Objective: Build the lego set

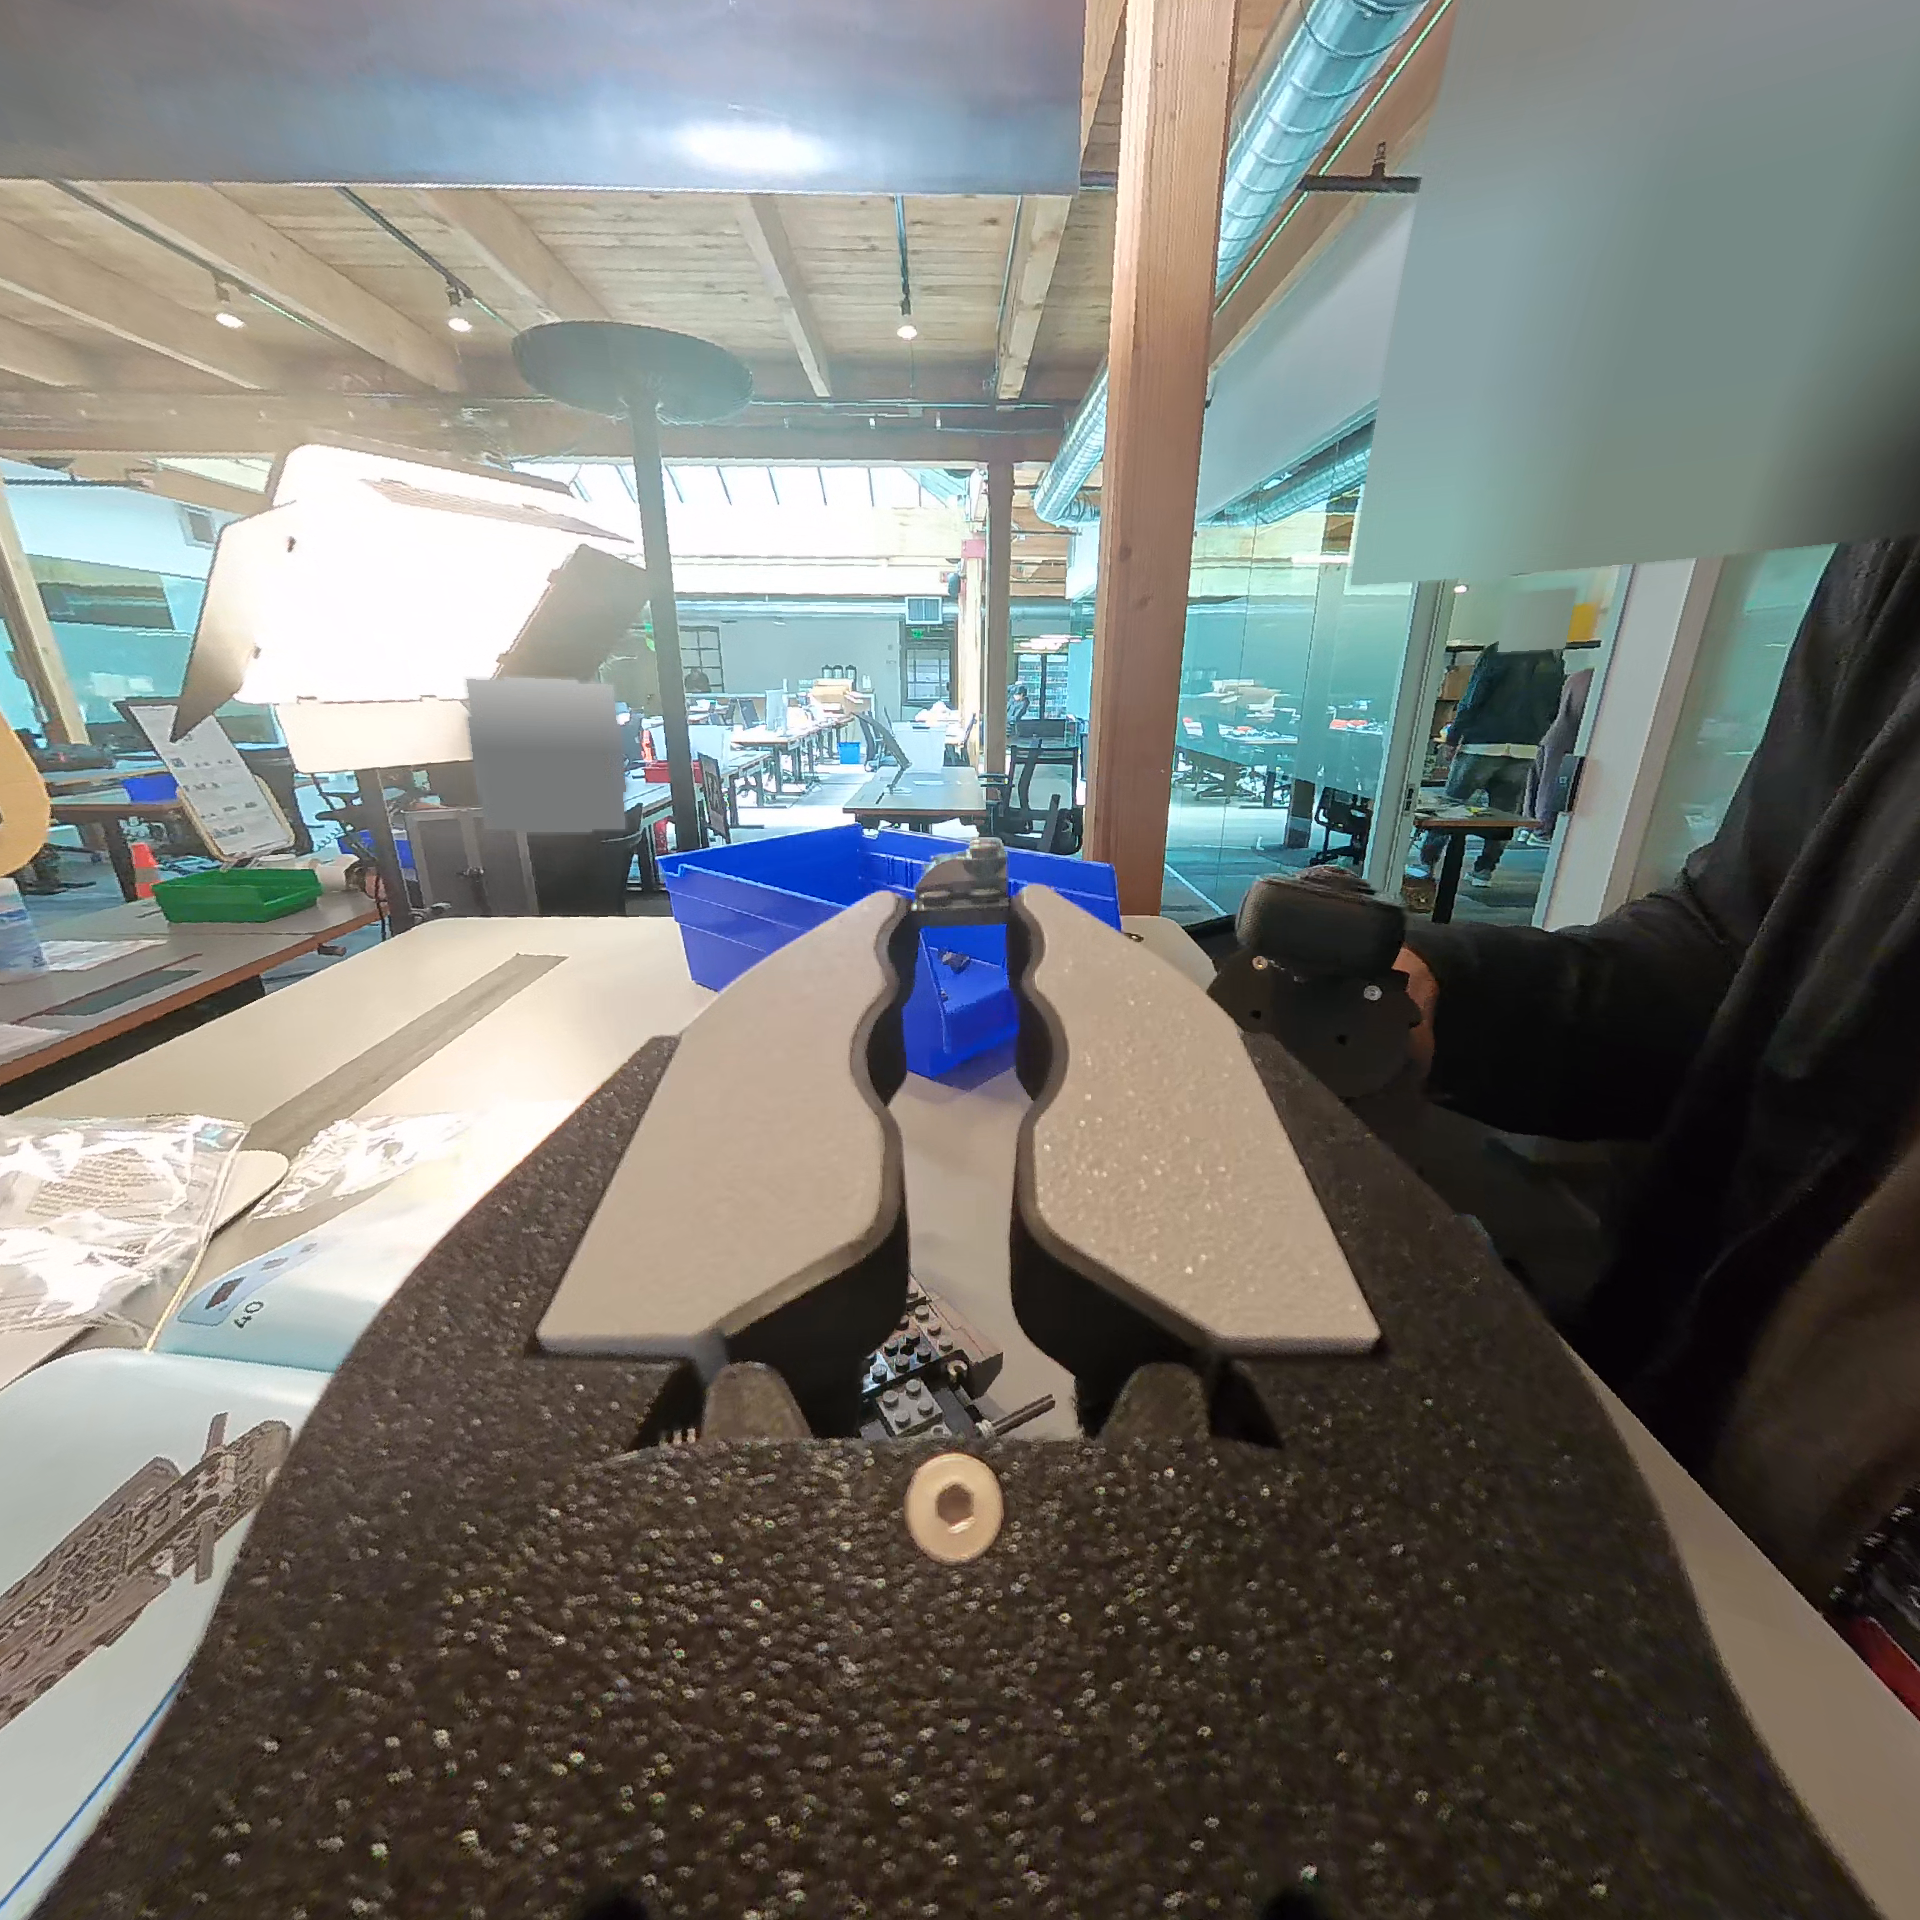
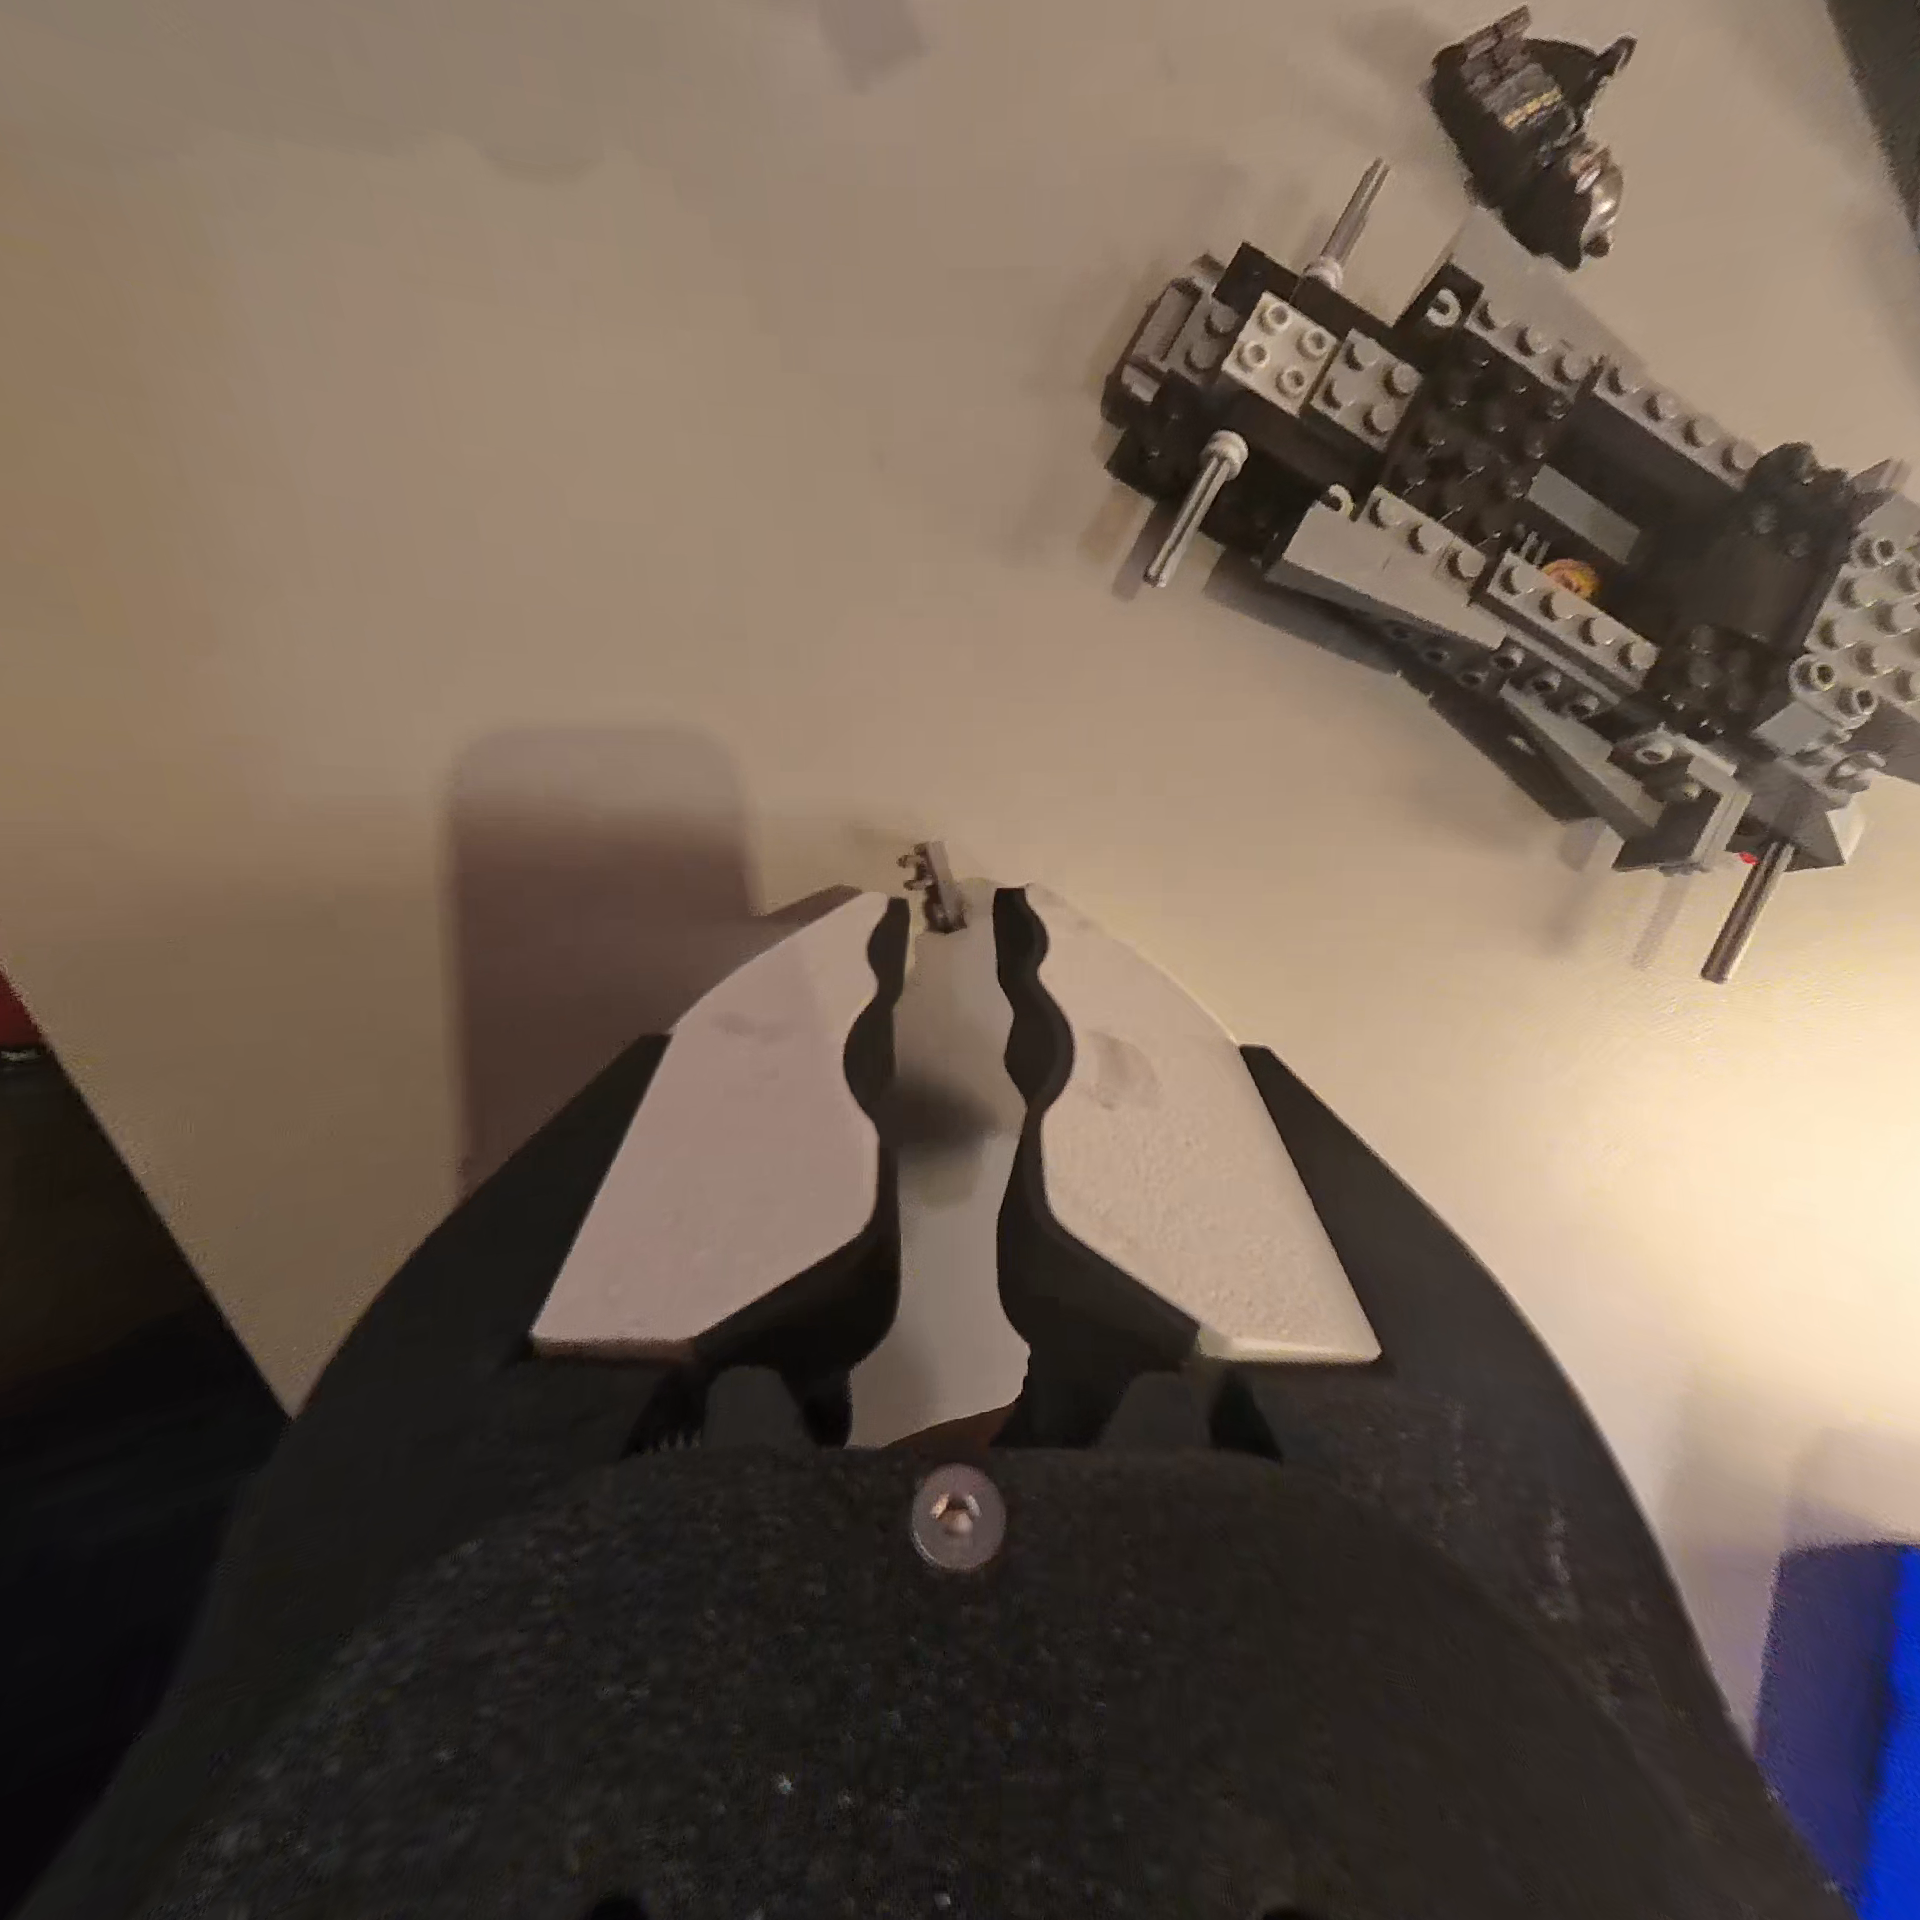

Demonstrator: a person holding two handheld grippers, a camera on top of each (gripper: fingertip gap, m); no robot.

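Grey brick piece (image 1: 961, 883), left wrist view: we see it clamped at the left gripper (image 1: 961, 914) fingertips, above the blue bin (image 1: 769, 904); so shallow a hold may let it twist free.

Right wrist view: the right gripper (image 2: 951, 904) stands parted around a small grey clip piece (image 2: 935, 883) on the white table (image 2: 520, 416), touching only its left fingertip (image 2: 883, 914); closing may flick it away from the brick model (image 2: 1507, 499), far right.

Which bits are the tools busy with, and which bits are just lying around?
With the tools:
- small grey brick piece, pinched in the left tool
- tiny grey clip piece on the table, at the right tool's tips, not squeezed

Lying about:
- blue bin
- grey-black brick model
- instruction booklet
- plastic bags
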